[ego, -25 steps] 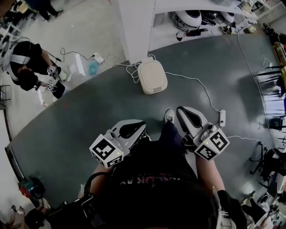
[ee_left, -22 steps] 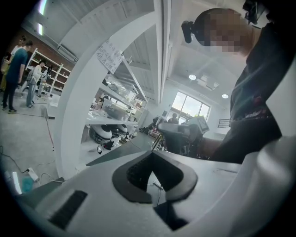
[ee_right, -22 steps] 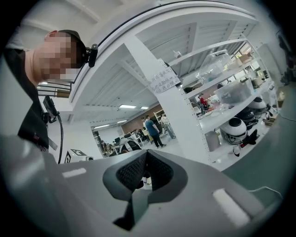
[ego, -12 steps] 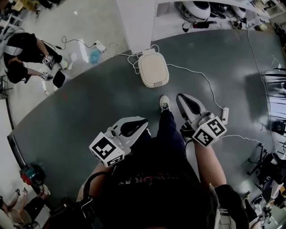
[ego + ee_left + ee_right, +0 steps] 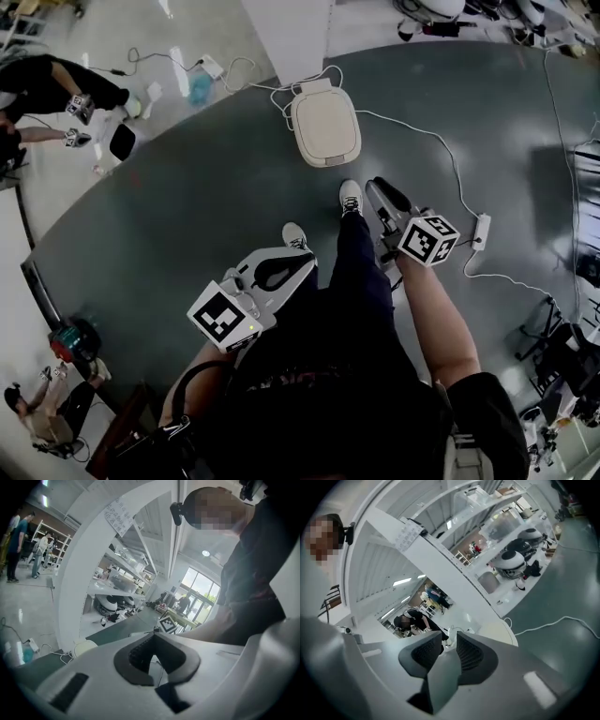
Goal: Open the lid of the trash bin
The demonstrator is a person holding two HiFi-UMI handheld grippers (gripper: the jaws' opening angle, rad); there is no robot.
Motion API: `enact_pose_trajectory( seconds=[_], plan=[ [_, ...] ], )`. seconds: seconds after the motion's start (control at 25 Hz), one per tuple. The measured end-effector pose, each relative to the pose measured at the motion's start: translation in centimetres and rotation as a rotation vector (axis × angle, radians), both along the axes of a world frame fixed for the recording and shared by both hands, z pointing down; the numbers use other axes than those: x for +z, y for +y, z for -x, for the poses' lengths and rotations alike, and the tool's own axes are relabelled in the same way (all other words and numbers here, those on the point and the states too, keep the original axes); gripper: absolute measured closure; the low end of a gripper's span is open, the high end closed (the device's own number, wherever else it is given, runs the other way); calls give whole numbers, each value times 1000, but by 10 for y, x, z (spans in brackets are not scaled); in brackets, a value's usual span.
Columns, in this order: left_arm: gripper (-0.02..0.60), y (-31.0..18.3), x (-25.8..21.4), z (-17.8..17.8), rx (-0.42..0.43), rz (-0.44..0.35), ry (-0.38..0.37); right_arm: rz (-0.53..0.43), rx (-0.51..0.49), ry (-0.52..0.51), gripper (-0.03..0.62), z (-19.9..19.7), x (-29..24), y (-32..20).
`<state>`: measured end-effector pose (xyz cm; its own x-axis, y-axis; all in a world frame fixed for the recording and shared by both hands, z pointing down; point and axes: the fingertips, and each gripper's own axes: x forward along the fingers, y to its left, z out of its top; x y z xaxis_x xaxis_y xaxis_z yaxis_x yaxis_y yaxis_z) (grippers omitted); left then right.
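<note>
The cream trash bin (image 5: 325,127) stands on the dark green floor with its lid down, ahead of my feet. It also shows low at the left in the left gripper view, bin (image 5: 84,647), and just beyond the jaws in the right gripper view, bin (image 5: 502,632). My right gripper (image 5: 381,193) is held low beside my right shoe and points at the bin, still short of it. Its jaws are opening, and nothing lies in the gap of the right gripper (image 5: 449,638). My left gripper (image 5: 298,266) hangs further back by my left leg, its tips together and empty, left gripper (image 5: 153,633).
A white cable (image 5: 422,169) runs from the bin to a power strip (image 5: 482,231) on the right. A white pillar (image 5: 286,37) rises just behind the bin. Another person (image 5: 42,89) crouches at the far left. Shelving with white gear (image 5: 513,557) lines the back.
I have stepped forward, so the bin is nearer. My right gripper has dropped and moved toward the bin, and its jaws have parted. The left gripper has shifted forward a little.
</note>
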<state>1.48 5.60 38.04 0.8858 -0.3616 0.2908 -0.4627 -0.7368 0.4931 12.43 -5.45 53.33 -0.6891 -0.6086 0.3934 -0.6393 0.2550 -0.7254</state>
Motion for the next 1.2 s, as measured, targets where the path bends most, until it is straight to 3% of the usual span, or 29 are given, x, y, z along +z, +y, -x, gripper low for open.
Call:
enact_pose_trajectory(
  seconds=[0.28, 0.6, 0.84, 1.2],
  plan=[
    [580, -7, 32, -6, 39, 16, -44, 285, 0, 58, 477, 5, 136, -3],
    [580, -13, 76, -5, -145, 155, 10, 536, 44, 169, 455, -4, 277, -6],
    [580, 1, 127, -6, -174, 259, -36, 637, 48, 215, 444, -6, 348, -16],
    [580, 4, 158, 6, -246, 340, -25, 723, 131, 175, 433, 12, 400, -31]
  ],
)
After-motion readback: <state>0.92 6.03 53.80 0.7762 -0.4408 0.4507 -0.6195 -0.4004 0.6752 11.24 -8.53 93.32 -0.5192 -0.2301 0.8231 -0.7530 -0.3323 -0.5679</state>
